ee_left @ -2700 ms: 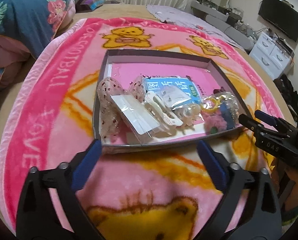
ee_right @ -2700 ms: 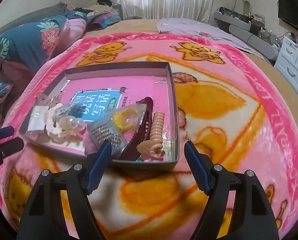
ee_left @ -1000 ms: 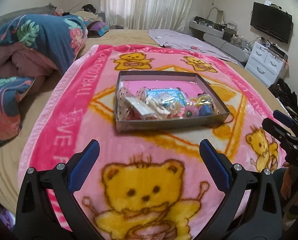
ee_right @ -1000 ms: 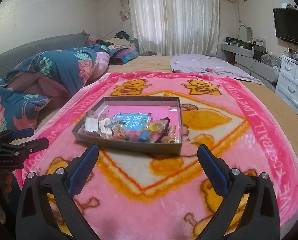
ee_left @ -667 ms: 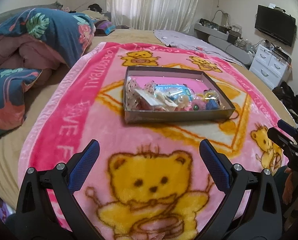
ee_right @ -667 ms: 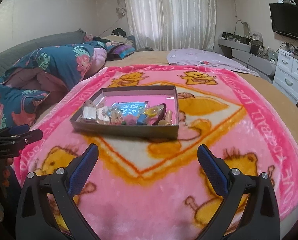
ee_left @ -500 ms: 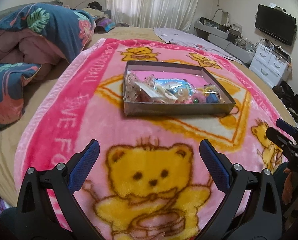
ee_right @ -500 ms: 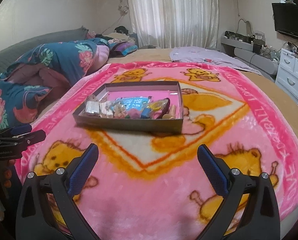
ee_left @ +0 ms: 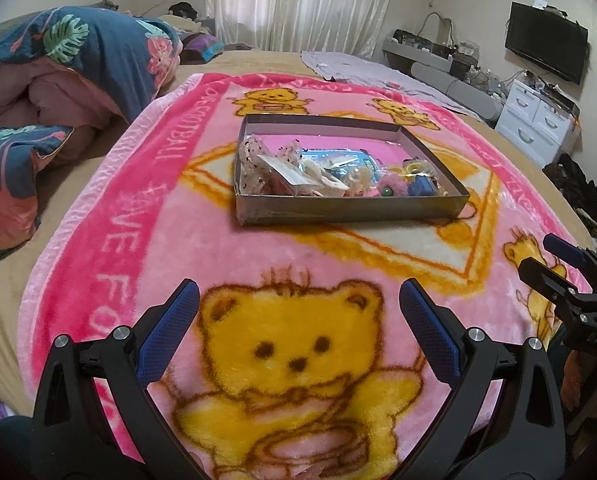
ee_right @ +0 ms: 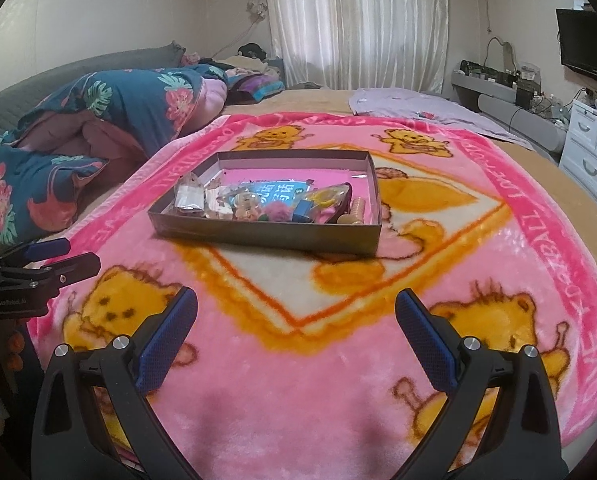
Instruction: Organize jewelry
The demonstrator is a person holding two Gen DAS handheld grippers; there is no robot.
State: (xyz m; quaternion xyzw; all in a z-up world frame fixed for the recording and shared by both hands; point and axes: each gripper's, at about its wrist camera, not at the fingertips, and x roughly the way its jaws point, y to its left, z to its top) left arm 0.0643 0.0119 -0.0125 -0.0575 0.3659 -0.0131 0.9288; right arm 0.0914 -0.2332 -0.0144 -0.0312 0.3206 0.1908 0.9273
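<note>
A shallow grey box stands in the middle of a pink bear-print blanket on a bed. It holds several small items: plastic packets, hair clips, a pink pom-pom, a blue booklet. The box also shows in the right wrist view, with a dark hair claw and a coiled hair tie at its right end. My left gripper is open and empty, well short of the box. My right gripper is open and empty, also well back from it. Each gripper shows at the edge of the other's view.
A folded blue floral quilt lies left of the blanket. A lilac cloth lies at the far end of the bed. White drawers and a TV stand at the right wall. Curtains hang at the back.
Both grippers have pulled back from the box, which now looks smaller and farther away. Both stay open and empty. The box's contents have not moved.
</note>
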